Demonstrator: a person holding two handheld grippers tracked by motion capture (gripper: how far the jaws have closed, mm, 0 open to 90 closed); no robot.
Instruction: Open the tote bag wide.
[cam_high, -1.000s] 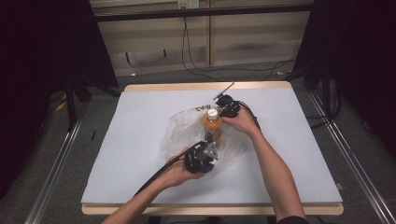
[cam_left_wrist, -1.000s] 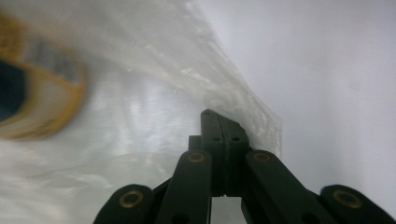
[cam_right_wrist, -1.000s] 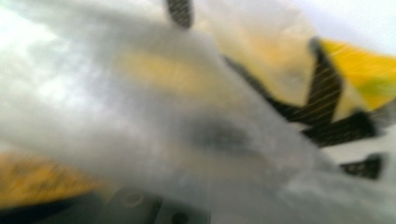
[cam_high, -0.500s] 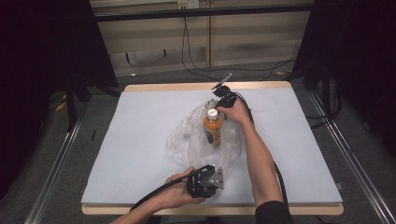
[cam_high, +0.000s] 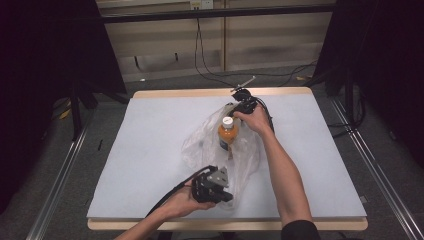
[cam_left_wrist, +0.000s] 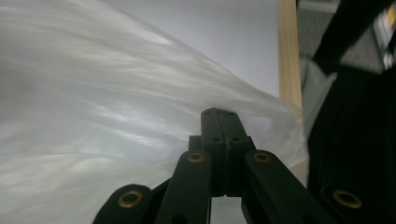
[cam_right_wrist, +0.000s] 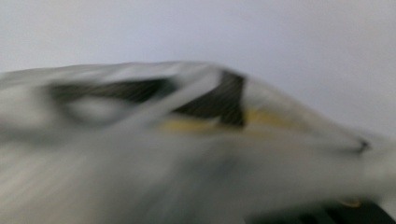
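Observation:
A clear plastic bag (cam_high: 210, 145) lies stretched across the middle of the white table (cam_high: 145, 135). An orange bottle (cam_high: 227, 136) with a white cap stands upright inside it. Near the front edge, my left gripper (cam_high: 225, 192) holds the bag's near end. In the left gripper view its jaws (cam_left_wrist: 219, 114) are pressed together on the plastic bag (cam_left_wrist: 93, 116). My right gripper (cam_high: 236, 106) is at the bag's far end, just beyond the bottle, and holds the plastic up there. The right gripper view is blurred, with the plastic bag (cam_right_wrist: 187, 177) draped close over the lens.
The table's wooden rim (cam_high: 225, 93) runs along the far side and also shows as the rim (cam_left_wrist: 288, 56) close to my left gripper. Black cables (cam_high: 210, 65) lie on the floor behind. Metal rails (cam_high: 380, 175) flank the table.
My left gripper pulled back toward the front edge with the bag's end. My right gripper moved toward the far edge, stretching the bag around the bottle.

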